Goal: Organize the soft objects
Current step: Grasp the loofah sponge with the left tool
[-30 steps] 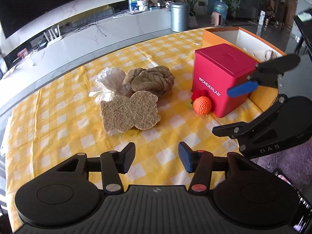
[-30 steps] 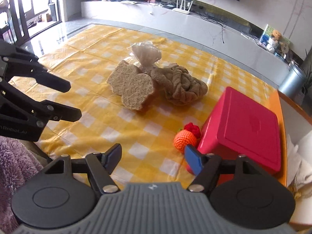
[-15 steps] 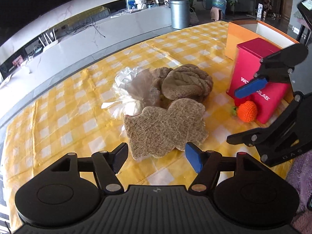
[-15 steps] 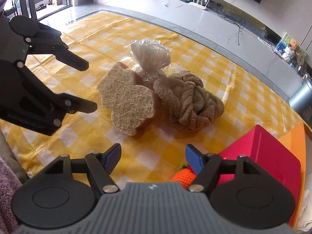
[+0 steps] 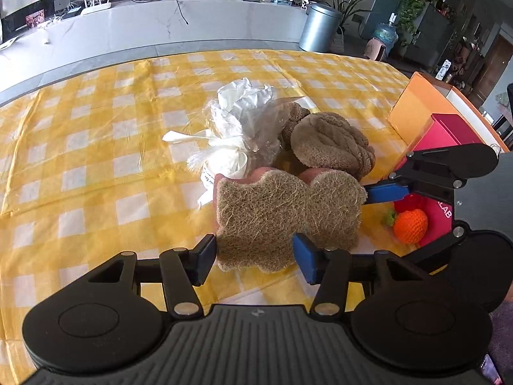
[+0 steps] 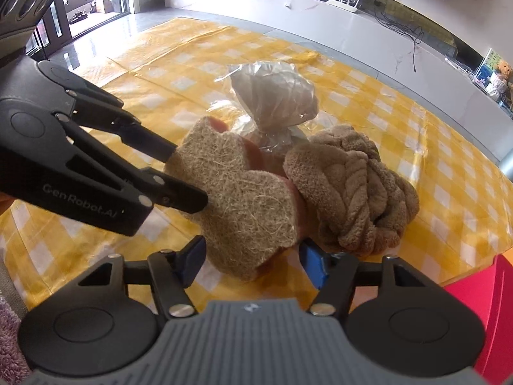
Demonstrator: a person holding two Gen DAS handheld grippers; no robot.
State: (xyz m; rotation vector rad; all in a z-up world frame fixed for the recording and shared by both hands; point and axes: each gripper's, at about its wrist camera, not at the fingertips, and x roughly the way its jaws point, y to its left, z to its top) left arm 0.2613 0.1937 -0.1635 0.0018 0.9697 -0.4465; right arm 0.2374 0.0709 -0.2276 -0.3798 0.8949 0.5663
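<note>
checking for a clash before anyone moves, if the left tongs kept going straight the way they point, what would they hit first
Most likely the loofah scrub pad. Its near lobe already sits between the open fingers of the left tongs, which have just been closing. The brown braided towel lies behind it. Depth is hard to judge through the fisheye.

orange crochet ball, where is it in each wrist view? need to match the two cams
Left wrist: orange crochet ball at right of centre, on the yellow checked cloth, against the foot of the red box, below the right gripper's blue pad.
Right wrist: not in view; only a corner of the red box shows at the lower right edge.
Shared landmark: the fibrous brown sponge just ahead of the gripper in both views.
</note>
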